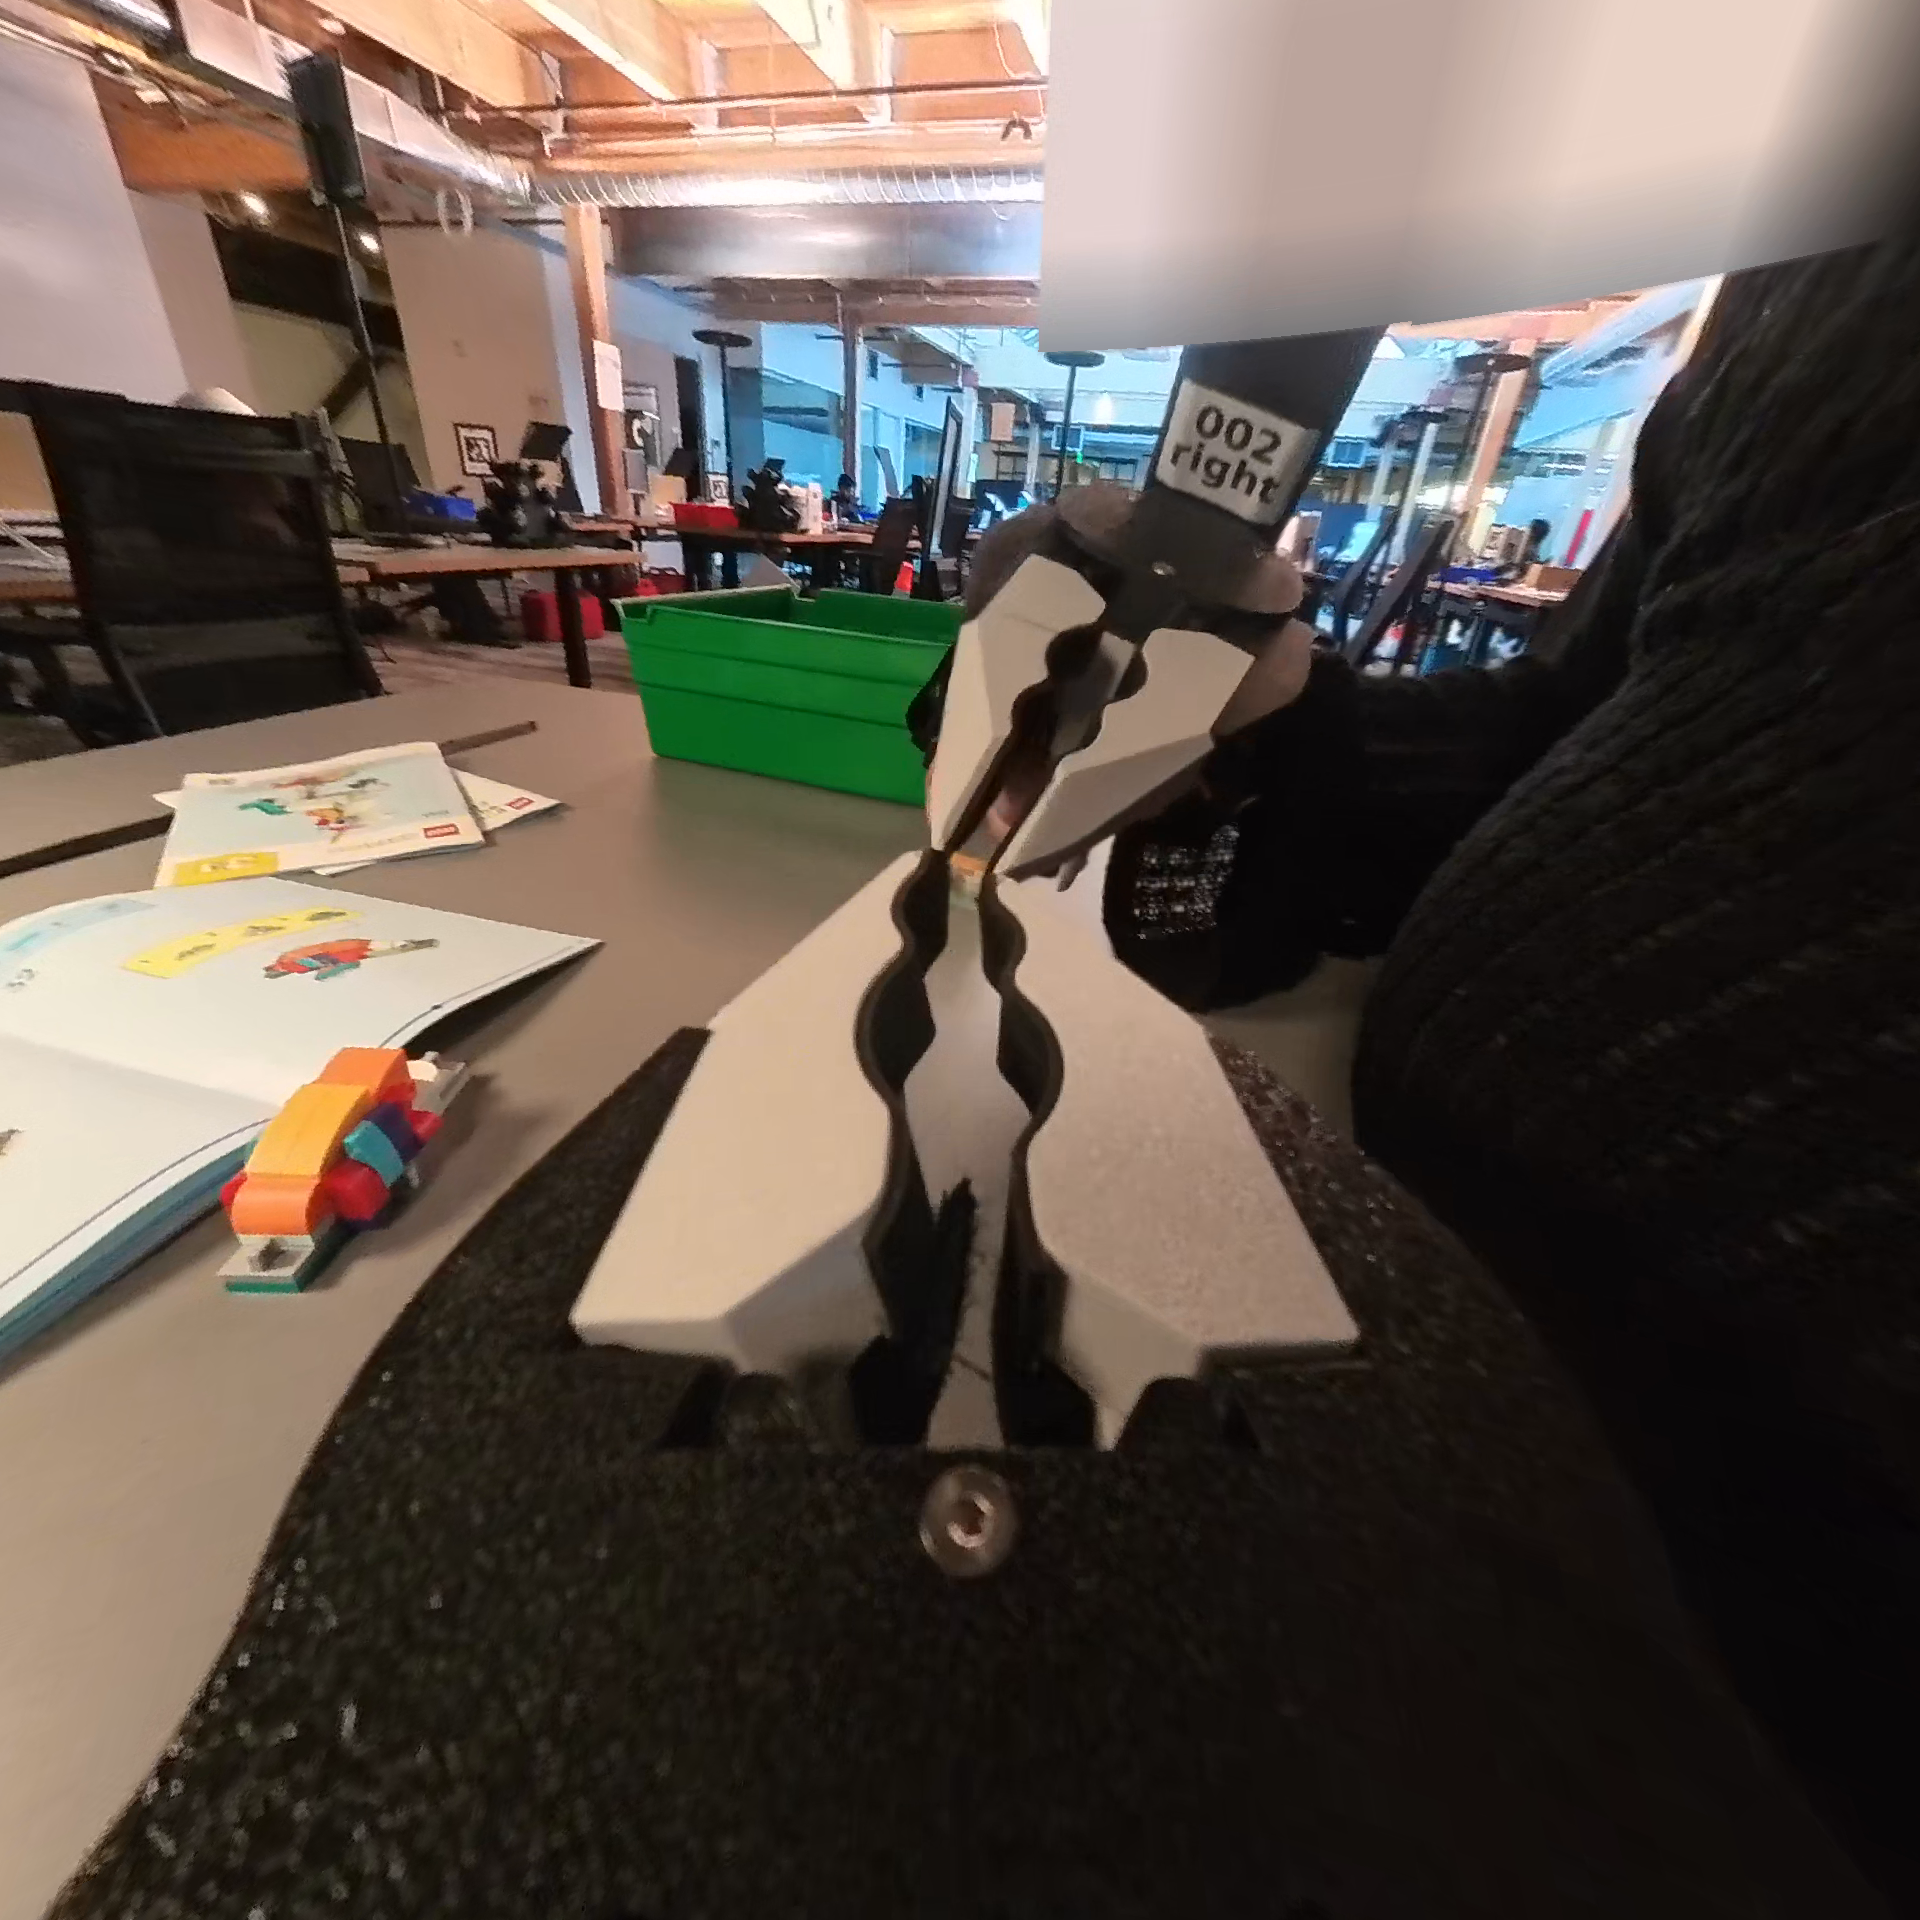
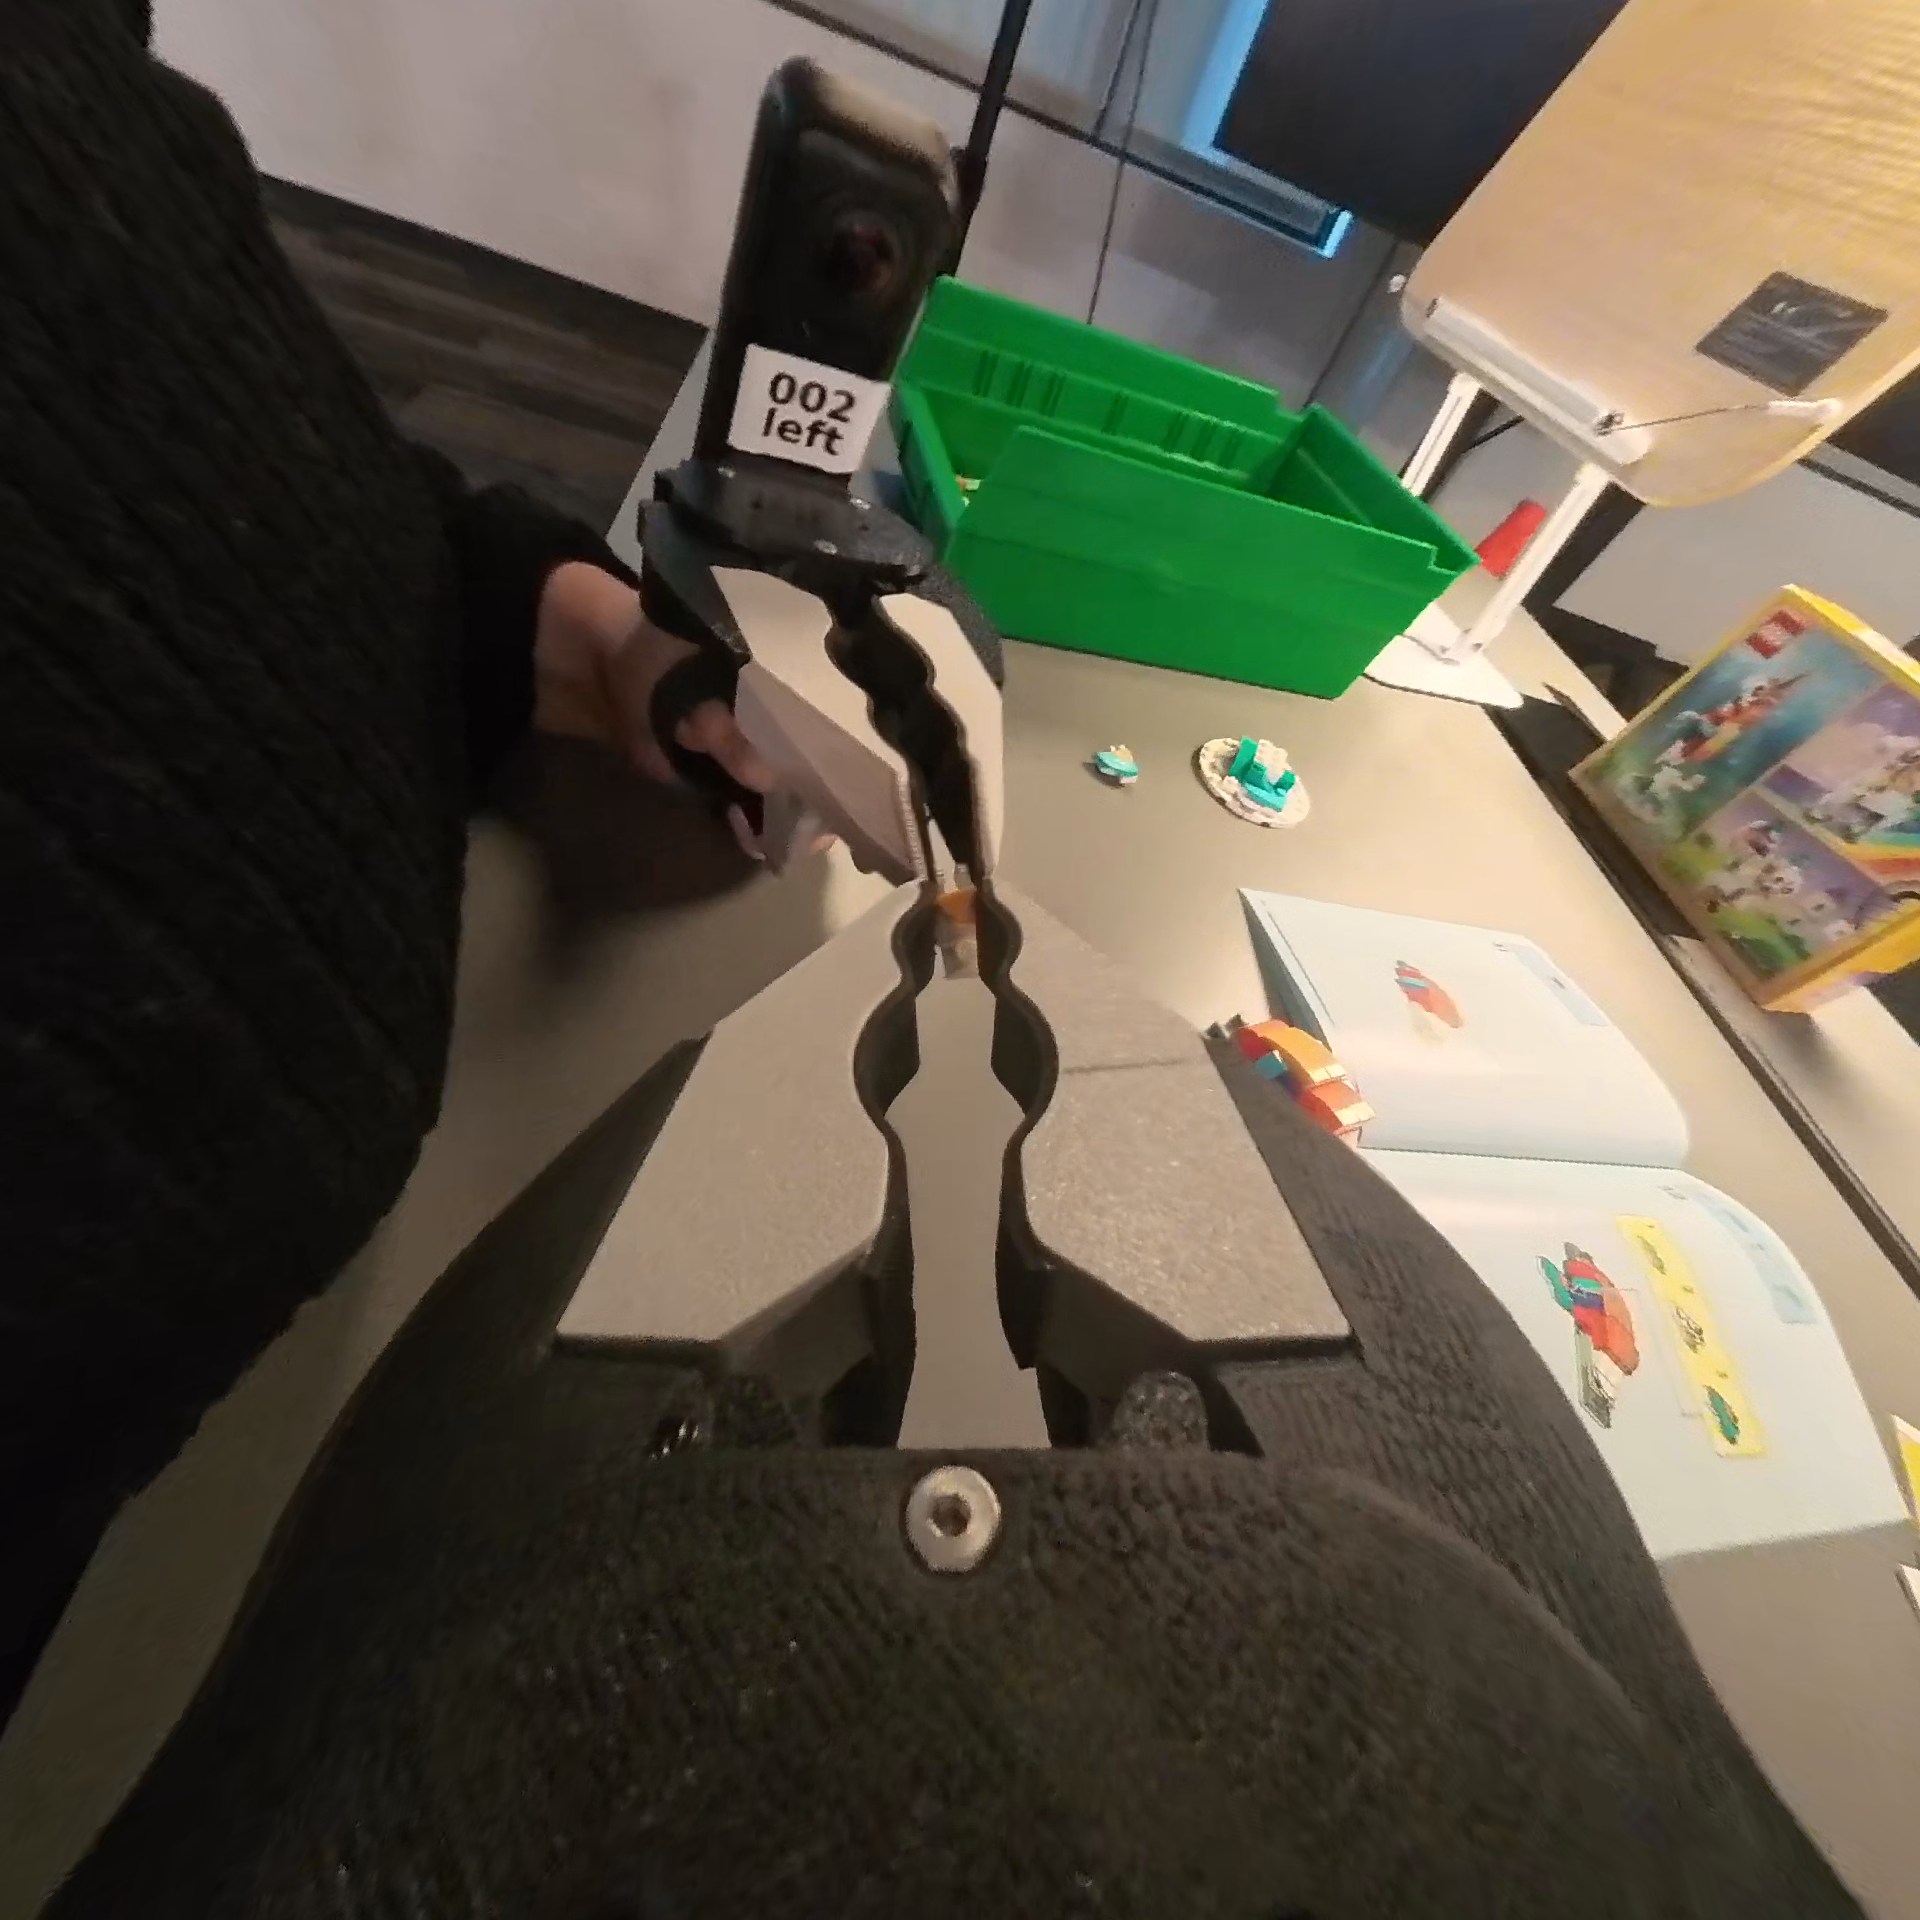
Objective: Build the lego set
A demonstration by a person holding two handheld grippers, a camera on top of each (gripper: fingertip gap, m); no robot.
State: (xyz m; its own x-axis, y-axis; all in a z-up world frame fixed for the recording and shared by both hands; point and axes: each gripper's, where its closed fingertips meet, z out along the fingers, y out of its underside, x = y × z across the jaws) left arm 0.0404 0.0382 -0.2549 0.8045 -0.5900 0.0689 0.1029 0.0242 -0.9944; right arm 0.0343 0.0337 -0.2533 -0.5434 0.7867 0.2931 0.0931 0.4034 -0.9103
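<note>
Both grippers are meeting tip to tip above the desk (image 2: pixel 1195 831). Left gripper (image 1: pixel 961 883) is pinching a small orange-and-white brick piece (image 2: pixel 954 935), its jaws nearly closed; the right gripper (image 2: pixel 951 914) is squeezing the same piece. An orange model (image 1: pixel 332 1153) is lying on the open booklet (image 1: pixel 187 997), near a green bin (image 2: pixel 1195 540).

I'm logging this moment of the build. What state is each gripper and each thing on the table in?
Left gripper: shut on small brick, tip to tip with the right.
Right gripper: shut on small brick.
Small brick: held in the air between both tips.
Orange model: lying partly on the booklet.
Booklet: open, flat.
Green bin: open-topped, upright.
Box: propped up, tilted.
</note>
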